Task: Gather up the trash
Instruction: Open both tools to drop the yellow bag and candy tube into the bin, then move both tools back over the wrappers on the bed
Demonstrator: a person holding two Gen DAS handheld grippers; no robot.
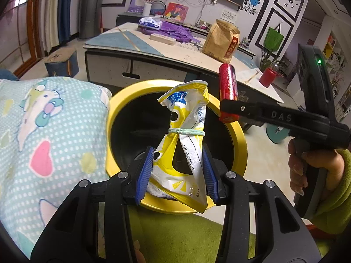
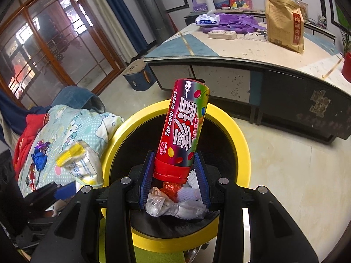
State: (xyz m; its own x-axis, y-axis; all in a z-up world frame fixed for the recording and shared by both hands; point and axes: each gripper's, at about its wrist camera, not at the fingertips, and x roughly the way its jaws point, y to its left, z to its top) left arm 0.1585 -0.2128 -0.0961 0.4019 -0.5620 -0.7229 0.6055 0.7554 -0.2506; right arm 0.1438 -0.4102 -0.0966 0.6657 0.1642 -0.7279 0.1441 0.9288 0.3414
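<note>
My left gripper (image 1: 176, 171) is shut on a yellow and white snack bag (image 1: 186, 144) tied with a pale green band, held over the yellow-rimmed bin (image 1: 114, 114). My right gripper (image 2: 174, 173) is shut on a red candy tube (image 2: 183, 131), its red cap down between the blue pads, tilted above the same bin (image 2: 241, 138). In the left wrist view the right gripper (image 1: 229, 109) shows from the side, gripping the candy tube (image 1: 228, 85) over the bin's right rim. Crumpled wrappers (image 2: 173, 201) lie inside the bin.
A cartoon-print blanket (image 1: 48, 131) lies left of the bin, with another snack bag (image 2: 81, 164) and small wrappers (image 2: 40, 155) on it. Behind stands a low table (image 2: 241, 52) carrying a brown paper bag (image 2: 285, 22), purple cloth and tissues. A green cushion (image 1: 179, 236) lies below.
</note>
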